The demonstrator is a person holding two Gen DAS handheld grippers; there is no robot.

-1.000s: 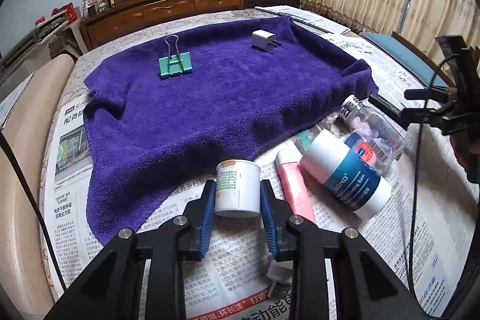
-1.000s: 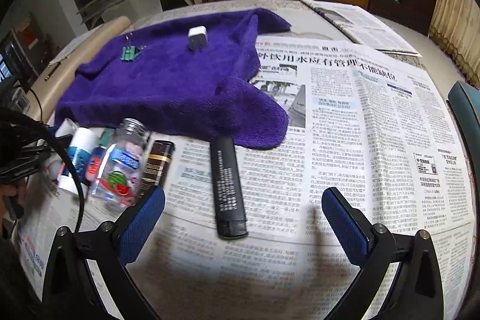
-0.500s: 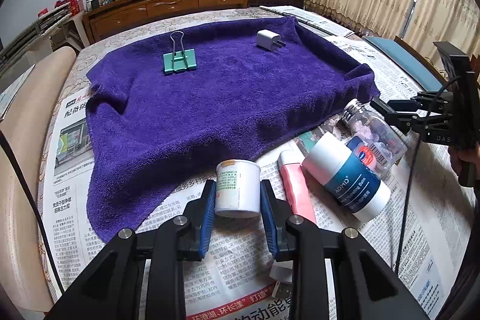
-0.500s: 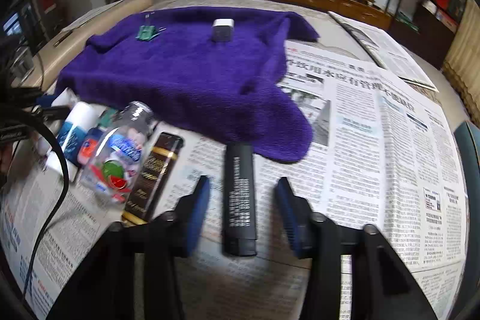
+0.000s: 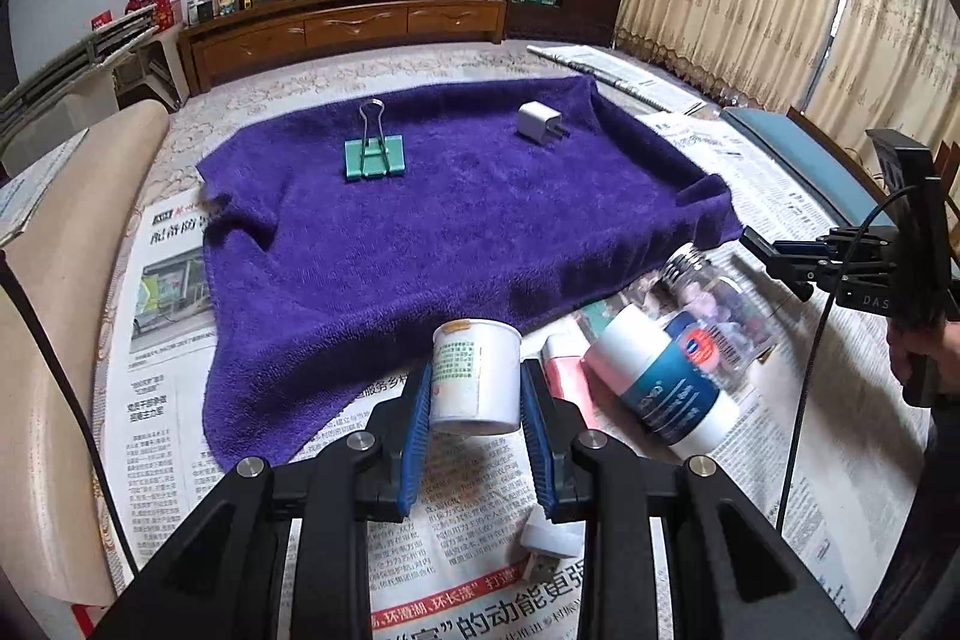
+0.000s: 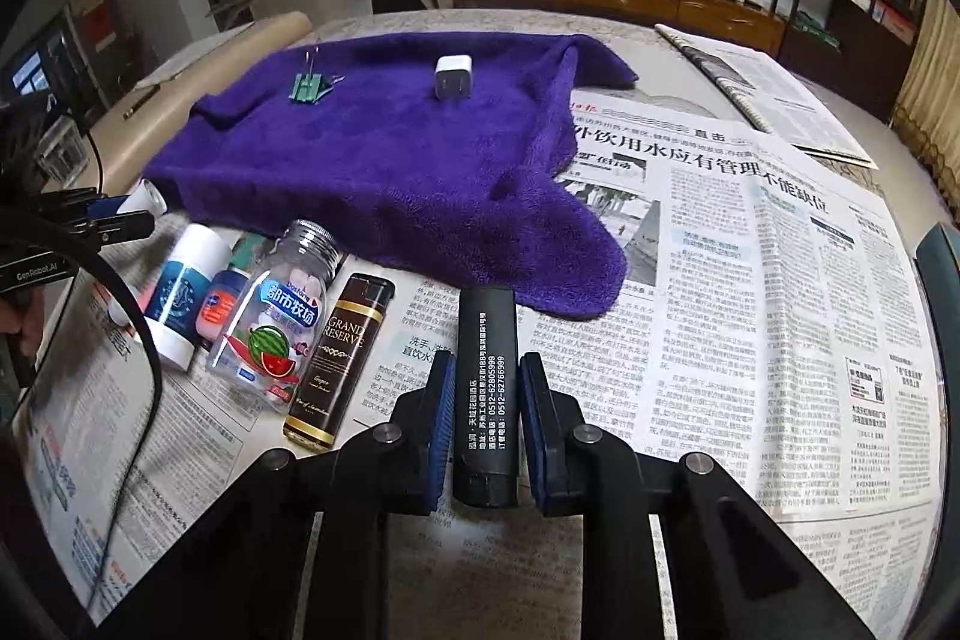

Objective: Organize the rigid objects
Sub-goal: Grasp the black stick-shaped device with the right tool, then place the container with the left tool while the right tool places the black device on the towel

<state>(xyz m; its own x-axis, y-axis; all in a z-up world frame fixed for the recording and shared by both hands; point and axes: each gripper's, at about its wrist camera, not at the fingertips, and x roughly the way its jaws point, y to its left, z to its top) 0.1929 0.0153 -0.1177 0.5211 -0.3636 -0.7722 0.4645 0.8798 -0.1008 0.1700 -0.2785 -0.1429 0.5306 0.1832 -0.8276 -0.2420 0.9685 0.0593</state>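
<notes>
My left gripper (image 5: 475, 403) is shut on a small white jar with a green label (image 5: 476, 376) and holds it just above the newspaper at the near edge of the purple towel (image 5: 456, 226). My right gripper (image 6: 483, 403) is shut on a black lighter (image 6: 486, 388) that lies lengthwise between its blue pads. A green binder clip (image 5: 373, 155) and a white charger plug (image 5: 538, 121) lie on the towel. The clip (image 6: 309, 87) and plug (image 6: 453, 76) also show in the right wrist view.
Beside the jar lie a white-and-blue tube (image 5: 660, 382), a pink tube (image 5: 564, 370) and a clear candy bottle (image 5: 726, 307). A brown lighter (image 6: 339, 358) lies left of the black one. A white USB adapter (image 5: 549, 544) sits under the left gripper. Newspaper (image 6: 750, 250) covers the table.
The right gripper has closed from wide open onto the black lighter. The left gripper has lifted the white jar slightly and tilted it; the view has risen.
</notes>
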